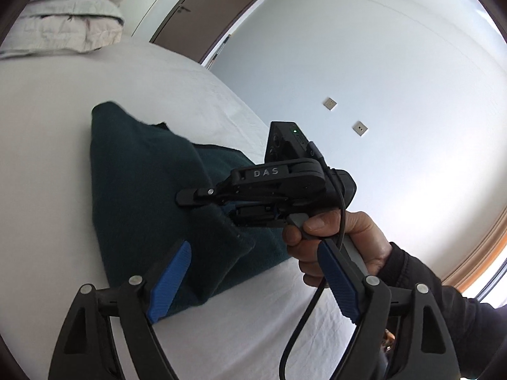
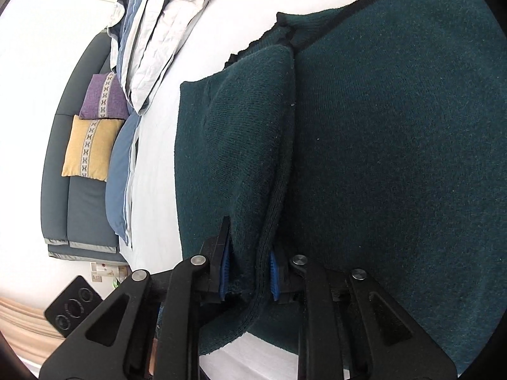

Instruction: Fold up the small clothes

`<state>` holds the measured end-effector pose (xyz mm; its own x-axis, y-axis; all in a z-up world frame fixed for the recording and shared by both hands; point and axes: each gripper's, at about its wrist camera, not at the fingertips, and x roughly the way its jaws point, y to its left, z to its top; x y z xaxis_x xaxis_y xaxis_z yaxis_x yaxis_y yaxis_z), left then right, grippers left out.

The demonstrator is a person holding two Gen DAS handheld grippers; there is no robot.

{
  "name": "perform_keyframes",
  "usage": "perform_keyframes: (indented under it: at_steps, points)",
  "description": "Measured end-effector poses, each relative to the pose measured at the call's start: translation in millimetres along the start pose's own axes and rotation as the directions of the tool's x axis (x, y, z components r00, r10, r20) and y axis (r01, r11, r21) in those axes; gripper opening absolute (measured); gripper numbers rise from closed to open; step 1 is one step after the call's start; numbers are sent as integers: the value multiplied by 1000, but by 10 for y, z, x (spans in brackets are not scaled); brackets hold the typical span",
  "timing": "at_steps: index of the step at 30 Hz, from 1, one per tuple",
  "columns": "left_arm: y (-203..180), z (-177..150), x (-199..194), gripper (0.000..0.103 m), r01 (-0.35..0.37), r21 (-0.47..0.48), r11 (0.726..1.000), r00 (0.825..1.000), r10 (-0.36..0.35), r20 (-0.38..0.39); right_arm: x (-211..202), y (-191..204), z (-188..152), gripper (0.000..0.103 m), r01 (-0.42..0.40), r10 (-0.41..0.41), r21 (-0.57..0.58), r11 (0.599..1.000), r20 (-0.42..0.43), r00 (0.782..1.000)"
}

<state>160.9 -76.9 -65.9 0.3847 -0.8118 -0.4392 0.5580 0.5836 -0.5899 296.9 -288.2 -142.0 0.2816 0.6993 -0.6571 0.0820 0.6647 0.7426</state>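
Left wrist view: dark green knit garment (image 1: pixel 142 190) on white bed (image 1: pixel 47 158), long axis running away toward the pillows (image 1: pixel 69 22); bare sheet on all sides. Left gripper (image 1: pixel 253 281) fingers spread, empty. Right gripper (image 1: pixel 196 194) and hand (image 1: pixel 342 240) seen from outside. Right wrist view: right gripper (image 2: pixel 248 272) fingers pinching a raised ribbed fold; sofa cushions (image 2: pixel 92 148) at left.

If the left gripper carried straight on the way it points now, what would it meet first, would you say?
Most likely the dark green garment on the white bed. The left gripper is open and aims over its near corner. The right gripper is pinching the garment just beyond, though depth is unclear.
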Motion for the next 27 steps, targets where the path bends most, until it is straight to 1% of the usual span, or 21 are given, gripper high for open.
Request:
perform_keyframes:
  at_steps: [1,2,3,5,6,8,11,14,16,21,23,25,27]
  points:
    - [-41,14,50,84,-12,46,999,1000,12,-10,-3,-21,2,18,-16,16,9,1000,-5,1000]
    - [-108,16,185,84,-14,84,996,999,16,-30,18,-51,6,18,-40,40,23,999,-16,999]
    - [-143,-5,305,84,-18,121,992,998,25,-58,46,-79,56,18,-48,49,38,998,-18,999]
    - [-161,-113,530,83,-22,188,982,990,48,-132,40,-174,59,18,-73,75,68,995,-29,997]
    - [-182,-180,660,83,-32,225,974,984,70,-163,12,-208,32,18,-90,93,85,992,-32,995]
    - [-191,-302,759,83,-38,294,955,974,102,-205,-7,-263,22,18,-107,111,114,988,-31,993]
    - [-226,-355,746,83,-29,346,938,969,111,-220,-55,-255,-10,18,-111,115,96,989,-28,993]
    - [-252,-332,644,83,-2,354,935,970,88,-228,-110,-128,-34,17,-54,54,17,998,-12,998]
    - [-233,-328,553,83,4,363,932,969,86,-231,-123,-20,-16,15,-16,16,-22,1000,-7,1000]
    - [-115,-280,305,83,14,343,939,967,75,-245,-407,156,-17,13,21,-18,-109,994,22,1000]
    - [-29,-221,193,83,1,313,950,972,72,-222,-607,124,5,13,44,-38,-116,992,46,998]
    - [97,-121,115,83,-10,260,965,979,63,-195,-819,42,35,13,63,-56,-104,993,73,996]
    - [156,-62,-8,83,-25,227,974,984,65,-167,-1024,-44,64,13,84,-74,-91,992,100,992]
